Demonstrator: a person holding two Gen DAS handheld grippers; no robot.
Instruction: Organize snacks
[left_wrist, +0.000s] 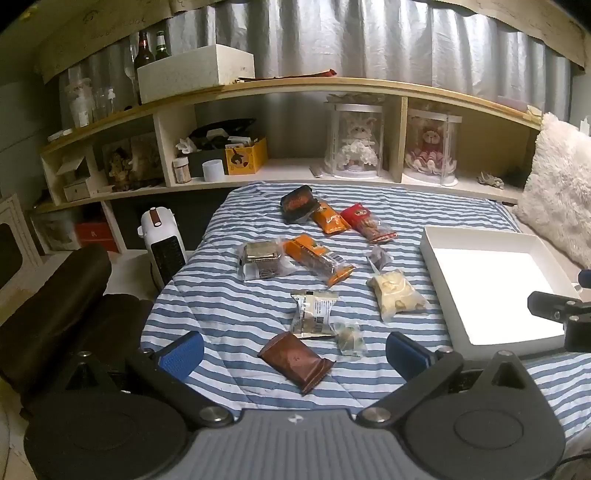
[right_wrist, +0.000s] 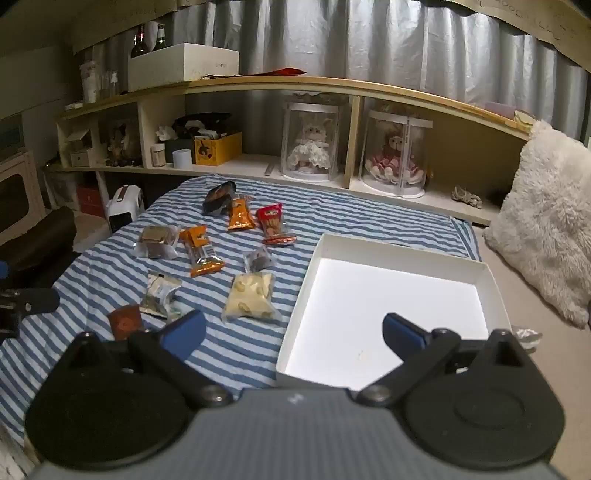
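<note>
We have both grippers hanging above the striped bedspread (left_wrist: 229, 317) with nothing in them: the left gripper (left_wrist: 293, 350) has its fingers spread wide, and the right gripper (right_wrist: 293, 332) is spread just as wide over the near rim of the white box (right_wrist: 491, 284). The box stands empty at about three o'clock from the snacks, which lie scattered and well apart from one another. Nearest us, between the left fingers, is the brown packet (left_wrist: 295, 363); just beyond it at twelve o'clock sits the silver-wrapped packet (left_wrist: 314, 312), with a small clear pouch (left_wrist: 349, 338) touching its lower right corner. Farther up lie the pale bag of chips (left_wrist: 397, 295), the long orange bar (left_wrist: 319, 260), the clear-wrapped biscuit pack (left_wrist: 260, 260), and at the far end a dark packet (left_wrist: 299, 203), a small orange packet (left_wrist: 330, 221) and a red packet (left_wrist: 369, 223). We judge the task as not yet started, so the sensible first step is the brown packet. To do it well we should lower the left gripper straight down so the pads straddle the packet's narrow sides, not its long diagonal, keeping clear of the small pouch at one o'clock so it is not dragged along. We should close gently, since the wrapper looks soft and the contents may crumble, lift before swinging toward three o'clock, and let the right gripper stay off the box opening.
</note>
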